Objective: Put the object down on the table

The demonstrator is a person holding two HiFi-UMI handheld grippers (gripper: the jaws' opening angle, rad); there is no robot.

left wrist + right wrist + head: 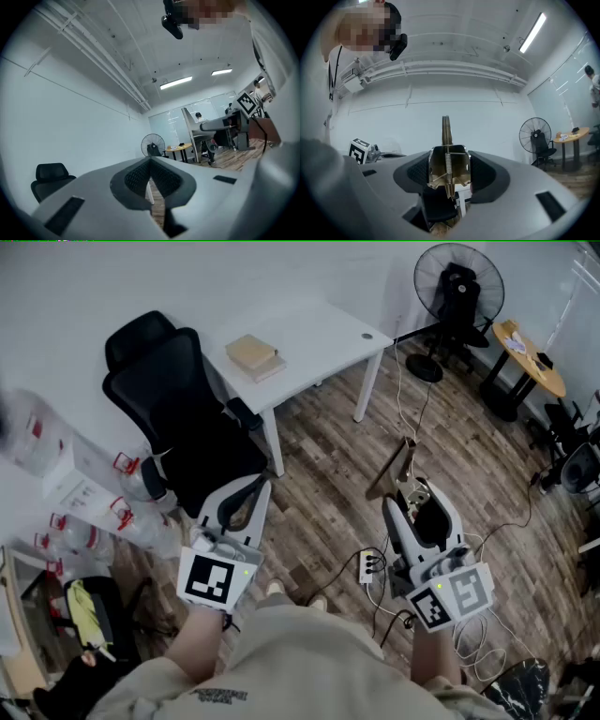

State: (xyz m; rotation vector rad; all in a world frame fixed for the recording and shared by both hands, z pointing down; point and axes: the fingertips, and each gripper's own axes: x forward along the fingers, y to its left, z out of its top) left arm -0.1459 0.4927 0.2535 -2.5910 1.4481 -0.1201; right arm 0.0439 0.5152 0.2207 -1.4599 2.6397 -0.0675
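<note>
My right gripper (417,507) is shut on a spring clip (395,469) made of brass-coloured metal with brown wooden arms. It is held in the air above the wooden floor, to the right of the white table (314,338). In the right gripper view the clip (447,159) stands upright between the dark pads (480,171), its spring facing the camera and its arms poking up past the jaws. My left gripper (246,498) hovers in front of the black office chair (178,413). Its jaws are pressed together with nothing between them (151,176).
A tan book or box (254,354) lies on the white table. A standing fan (457,285) and a small round yellow table (531,358) are at the far right. A power strip (367,565) and cables lie on the floor by my feet. Shelving with clear containers (56,474) is at the left.
</note>
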